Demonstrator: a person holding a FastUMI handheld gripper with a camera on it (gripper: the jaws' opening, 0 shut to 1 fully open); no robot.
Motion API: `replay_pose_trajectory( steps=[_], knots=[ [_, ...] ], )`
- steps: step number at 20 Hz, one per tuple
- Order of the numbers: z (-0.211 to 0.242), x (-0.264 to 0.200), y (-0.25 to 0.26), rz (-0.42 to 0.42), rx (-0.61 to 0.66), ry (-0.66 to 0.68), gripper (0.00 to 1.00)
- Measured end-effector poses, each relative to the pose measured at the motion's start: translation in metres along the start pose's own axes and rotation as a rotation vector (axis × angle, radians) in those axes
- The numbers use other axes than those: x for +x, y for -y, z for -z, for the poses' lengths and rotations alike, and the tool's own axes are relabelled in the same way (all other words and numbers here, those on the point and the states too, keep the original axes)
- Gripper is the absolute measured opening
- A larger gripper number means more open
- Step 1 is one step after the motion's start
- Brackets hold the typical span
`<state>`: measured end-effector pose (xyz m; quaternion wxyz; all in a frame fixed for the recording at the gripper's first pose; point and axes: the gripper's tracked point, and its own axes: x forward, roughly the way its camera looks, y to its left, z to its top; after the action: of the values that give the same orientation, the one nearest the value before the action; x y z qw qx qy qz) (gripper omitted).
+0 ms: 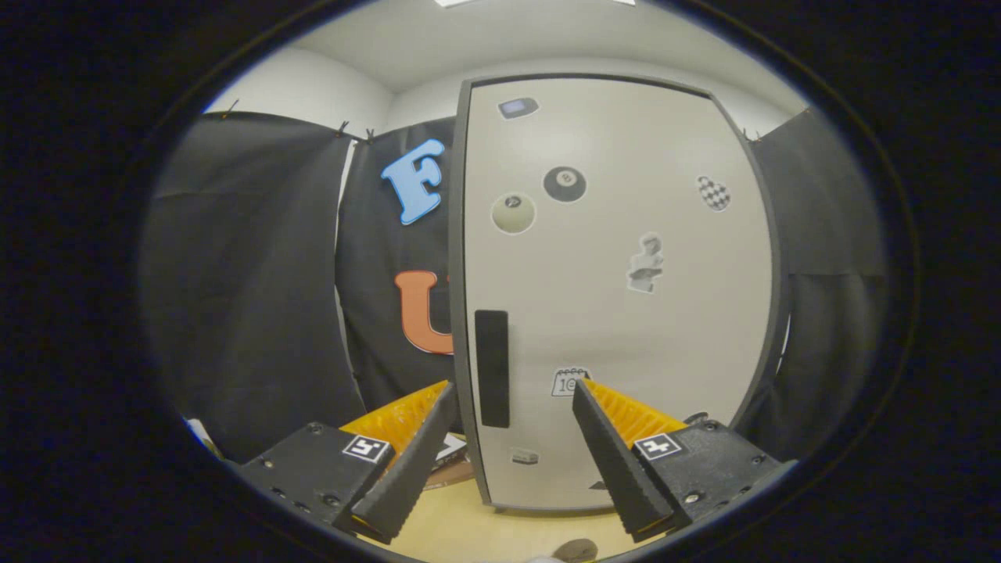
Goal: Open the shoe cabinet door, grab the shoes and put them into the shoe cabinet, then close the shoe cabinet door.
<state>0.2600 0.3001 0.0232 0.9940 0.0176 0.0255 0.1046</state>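
1. The cabinet (618,297) stands upright just ahead of the gripper (512,395), on a pale wooden floor (485,532).
2. Its door (626,328) is pale grey with a dark frame, and it sits flush in that frame, closed.
3. A dark, upright handle (492,367) is set low on the door, near the door's left edge.
4. The gripper is spread wide and pinches nothing; the handle shows in the gap between the fingers.
5. One fingertip (446,395) lies just left of the door's left edge, the other (583,391) is in front of the door panel, right of the handle.
6. Whether either finger touches the door cannot be told.
7. Stickers dot the door: two pool balls (539,199) above the handle, a bust (646,263) near the door's middle, a checkered one (713,192) towards its upper right.
8. Black cloth (250,281) hangs on both sides of the cabinet.
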Motion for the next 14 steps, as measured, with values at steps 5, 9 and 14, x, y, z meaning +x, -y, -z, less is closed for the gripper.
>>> replay_pose_trajectory(
  steps=[5, 9, 14],
  knots=[
    [0.007, 0.06, -0.009, 0.018, -0.003, -0.038, 0.86],
    [0.004, 0.076, -0.01, 0.059, 0.002, -0.046, 0.62],
    [0.004, 0.073, -0.007, 0.057, 0.029, -0.064, 0.36]
  ],
)
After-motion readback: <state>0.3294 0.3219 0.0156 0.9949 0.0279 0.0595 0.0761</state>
